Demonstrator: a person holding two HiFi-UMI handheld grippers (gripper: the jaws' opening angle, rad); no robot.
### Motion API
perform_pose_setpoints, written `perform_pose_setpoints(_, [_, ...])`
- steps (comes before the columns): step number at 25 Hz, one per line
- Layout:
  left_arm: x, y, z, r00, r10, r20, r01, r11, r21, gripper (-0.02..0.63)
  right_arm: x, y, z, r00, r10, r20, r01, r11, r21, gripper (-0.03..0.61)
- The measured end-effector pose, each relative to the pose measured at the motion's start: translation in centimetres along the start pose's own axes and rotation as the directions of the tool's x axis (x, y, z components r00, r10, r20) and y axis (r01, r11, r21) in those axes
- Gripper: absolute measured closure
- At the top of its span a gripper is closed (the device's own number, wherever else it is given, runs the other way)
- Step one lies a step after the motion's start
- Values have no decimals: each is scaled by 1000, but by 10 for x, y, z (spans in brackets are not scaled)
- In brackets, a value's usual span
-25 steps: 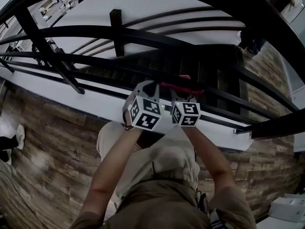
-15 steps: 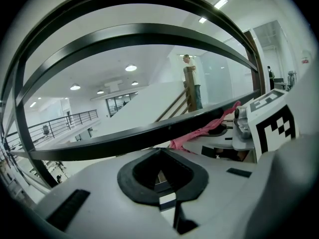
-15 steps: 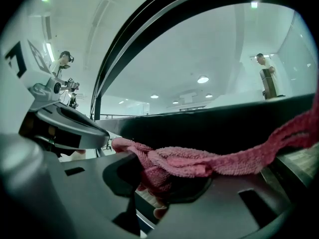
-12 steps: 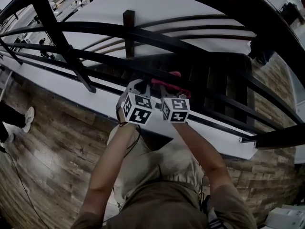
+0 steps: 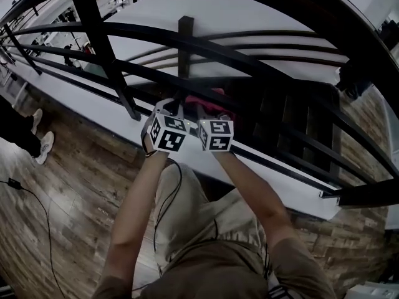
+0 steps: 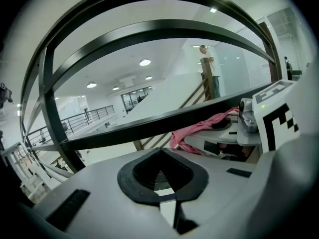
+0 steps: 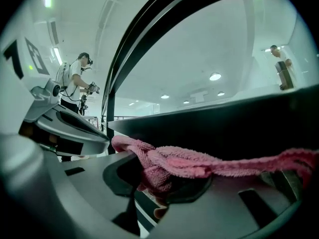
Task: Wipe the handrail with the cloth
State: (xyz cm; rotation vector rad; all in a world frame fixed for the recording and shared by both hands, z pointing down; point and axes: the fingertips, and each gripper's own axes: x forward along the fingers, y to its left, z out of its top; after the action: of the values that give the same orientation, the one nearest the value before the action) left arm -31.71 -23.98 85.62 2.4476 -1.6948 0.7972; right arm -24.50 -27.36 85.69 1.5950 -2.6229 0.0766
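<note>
L gripper [image 6: 160, 159]: jaws shut flat, nothing between them. Sits just beside the R gripper, short of the rail.
R gripper [image 7: 158, 184]: jaws narrow, clamped on a bunched end of the cloth.
Cloth [image 7: 199, 163]: pink terry w/ nubby looped pile. Rest of it trails off to the right, lying along the handrail's near edge.
Handling (est.): light, soft and limp, no shape of its own. Prob. drags w/ some friction on the bar, and a loose tail could snag or slip out.
Grip spot (est.): the thick bunched fold as now, not a thin edge, so the pads bite more fabric.
Handrail [image 7: 239, 128]: black flat-faced bar, smooth, slight sheen, rigid.
Beyond: more black bars, an upright post [image 5: 185, 42], wood-look plank floor [image 5: 62, 198].
</note>
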Motion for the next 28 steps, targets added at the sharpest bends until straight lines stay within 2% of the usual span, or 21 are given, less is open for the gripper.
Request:
perform_pose_setpoints(10, [4,113,-58,985,149,-91,-151,989,-11,597,90,95,3,994,104,16,-104,995,-3,449])
perform_pose_setpoints(15, [-3,159,-88,966,229,-122,-234,972,-29,597,122,139,3,986,164,17,-162,984,-70,449])
perform_pose_setpoints(19, [-11,187,-104,957,262,-128,-271,961,-55,598,146,174,0,981,196,-12,-196,977,-77,449])
perform_pose_setpoints(28, [-31,230,-122,944,302,-131,-312,948,-64,597,198,235,5,966,259,3,-258,961,-97,449])
